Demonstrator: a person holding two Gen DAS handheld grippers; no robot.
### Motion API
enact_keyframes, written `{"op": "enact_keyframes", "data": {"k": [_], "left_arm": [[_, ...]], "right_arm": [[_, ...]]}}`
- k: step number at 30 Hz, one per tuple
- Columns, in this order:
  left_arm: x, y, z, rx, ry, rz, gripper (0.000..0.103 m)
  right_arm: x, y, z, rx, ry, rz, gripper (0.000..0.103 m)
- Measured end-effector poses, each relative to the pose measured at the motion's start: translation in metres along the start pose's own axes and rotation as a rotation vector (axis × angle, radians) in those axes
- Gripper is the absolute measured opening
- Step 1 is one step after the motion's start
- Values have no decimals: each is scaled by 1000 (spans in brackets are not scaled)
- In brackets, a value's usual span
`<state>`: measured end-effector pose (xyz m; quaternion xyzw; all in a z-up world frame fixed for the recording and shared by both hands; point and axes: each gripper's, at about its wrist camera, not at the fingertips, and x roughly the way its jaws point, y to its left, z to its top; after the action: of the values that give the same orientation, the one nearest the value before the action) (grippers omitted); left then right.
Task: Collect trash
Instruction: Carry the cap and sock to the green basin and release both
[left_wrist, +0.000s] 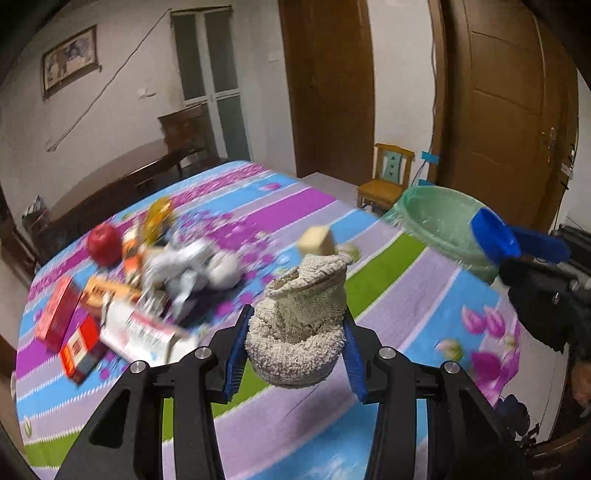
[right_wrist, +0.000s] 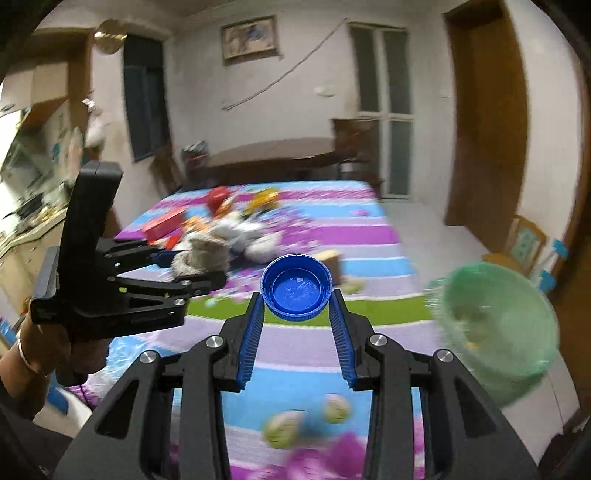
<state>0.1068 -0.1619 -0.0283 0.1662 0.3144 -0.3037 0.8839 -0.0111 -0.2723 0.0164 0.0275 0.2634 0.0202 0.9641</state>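
Observation:
My left gripper (left_wrist: 295, 325) is shut on a crumpled grey-beige cloth (left_wrist: 299, 325) and holds it above the striped bedspread (left_wrist: 406, 306). It also shows in the right wrist view (right_wrist: 199, 264), with the cloth (right_wrist: 201, 254) in it. My right gripper (right_wrist: 297, 301) is shut on a blue bottle cap (right_wrist: 297, 290); the cap also shows in the left wrist view (left_wrist: 493, 236). A bin lined with a green bag (right_wrist: 498, 332) stands at the right edge of the bed, also in the left wrist view (left_wrist: 443, 225). The cap is near the bin's rim.
A pile of boxes (left_wrist: 74, 325), crumpled white paper (left_wrist: 192, 269), a yellow wrapper (left_wrist: 157, 218) and a red apple (left_wrist: 104, 245) lies on the far left of the bed. A beige block (left_wrist: 316, 240) sits mid-bed. A small wooden chair (left_wrist: 388, 177) stands by the brown door (left_wrist: 498, 110).

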Motion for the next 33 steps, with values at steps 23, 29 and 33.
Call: {"op": "enact_keyframes", "data": {"k": [23, 29, 33], "left_arm": [[45, -142, 110, 150, -70, -110, 47], [69, -178, 137, 175, -64, -140, 47], [87, -197, 152, 182, -54, -152, 46]], "right_arm": [[-43, -135, 20, 55, -26, -305, 35], [-45, -167, 24, 66, -7, -359, 35], [-41, -187, 24, 78, 20, -385, 35]]}}
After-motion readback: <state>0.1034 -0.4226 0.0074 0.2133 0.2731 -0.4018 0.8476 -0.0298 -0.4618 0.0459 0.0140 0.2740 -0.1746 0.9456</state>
